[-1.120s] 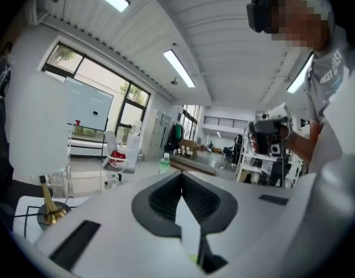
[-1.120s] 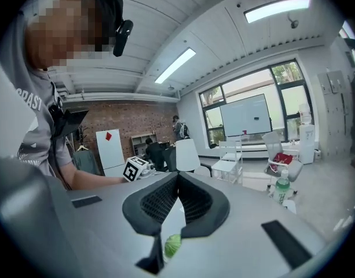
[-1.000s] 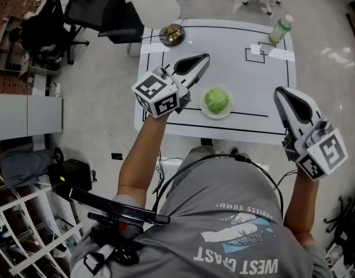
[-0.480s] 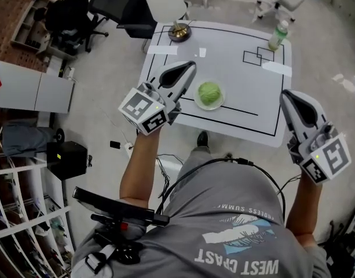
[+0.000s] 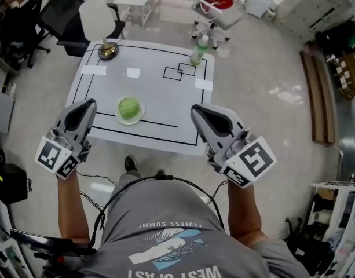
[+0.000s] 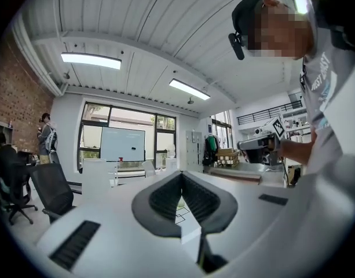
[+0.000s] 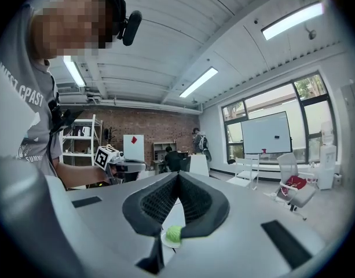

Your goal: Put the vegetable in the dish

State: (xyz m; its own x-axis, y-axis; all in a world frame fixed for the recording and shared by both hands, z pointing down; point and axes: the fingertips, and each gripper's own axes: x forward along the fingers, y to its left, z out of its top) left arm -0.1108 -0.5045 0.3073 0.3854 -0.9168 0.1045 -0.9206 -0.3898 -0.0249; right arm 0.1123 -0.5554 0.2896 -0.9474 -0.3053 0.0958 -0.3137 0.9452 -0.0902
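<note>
A green cabbage point(image 5: 130, 107) sits on a small white dish point(image 5: 139, 116) on the white table point(image 5: 165, 106), near its front edge. My left gripper point(image 5: 88, 103) is held off the table's front left corner, left of the dish; its jaws are shut and empty. My right gripper point(image 5: 195, 109) hovers by the front right corner, also shut with nothing in it. In the right gripper view the cabbage point(image 7: 174, 233) and dish show below the closed jaws point(image 7: 178, 176). In the left gripper view the closed jaws point(image 6: 181, 175) hide most of the table.
On the table stand a clear bottle point(image 5: 200, 50) at the far right, a brass bowl point(image 5: 108, 51) at the far left corner and white paper tags point(image 5: 133, 72). Black lines mark the tabletop. Chairs point(image 5: 99, 17) stand behind it. The person's torso point(image 5: 165, 225) is at its front edge.
Both grippers have drawn back off the table toward the person and risen; the left one moved away from the dish to the left. The cabbage has stayed on the dish.
</note>
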